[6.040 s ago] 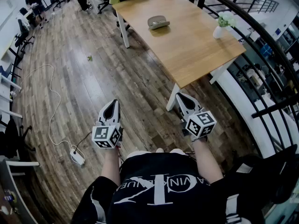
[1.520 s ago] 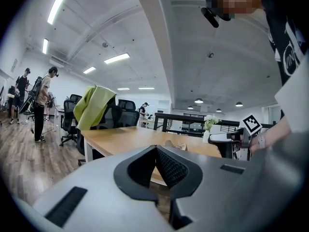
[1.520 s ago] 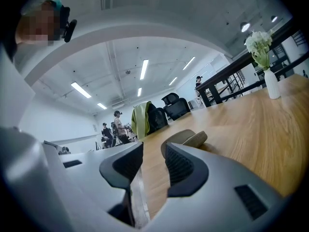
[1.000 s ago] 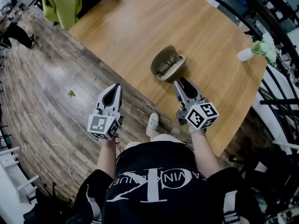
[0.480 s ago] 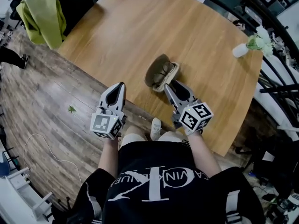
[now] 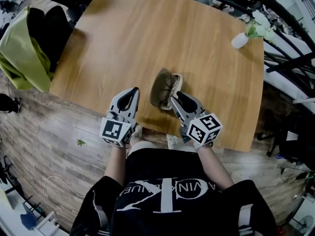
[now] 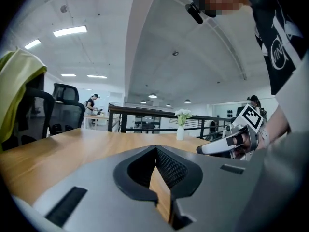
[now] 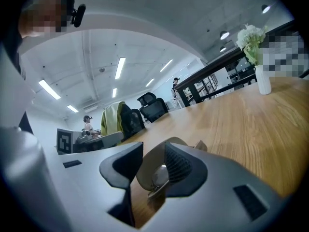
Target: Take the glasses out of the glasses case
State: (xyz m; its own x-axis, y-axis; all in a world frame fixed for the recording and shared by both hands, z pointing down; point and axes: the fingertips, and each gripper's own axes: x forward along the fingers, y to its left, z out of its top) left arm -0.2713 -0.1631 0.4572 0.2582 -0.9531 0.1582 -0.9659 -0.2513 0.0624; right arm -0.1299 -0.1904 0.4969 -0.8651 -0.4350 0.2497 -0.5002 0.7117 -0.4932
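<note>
Lifting the glasses should cost you almost no effort. They look light, thin-framed and easily bent, and the lenses would slip and smear under a pad. I would judge the bridge, or the thick end of a temple arm, the safest place to pinch, and gently. They lie in the open glasses case, which sits on the table close to its near edge, its darker half spread to the left. The case looks like a stiff, light shell and will likely skid if you pull without steadying it. Your right tongs stand moderately wide and hold nothing, their tips just at the case's near right end, with the case and a lens showing in the gap. Your left tongs are closed together on nothing, over the table's near edge, left of the case and apart from it. Opened, they could pin the shell.
</note>
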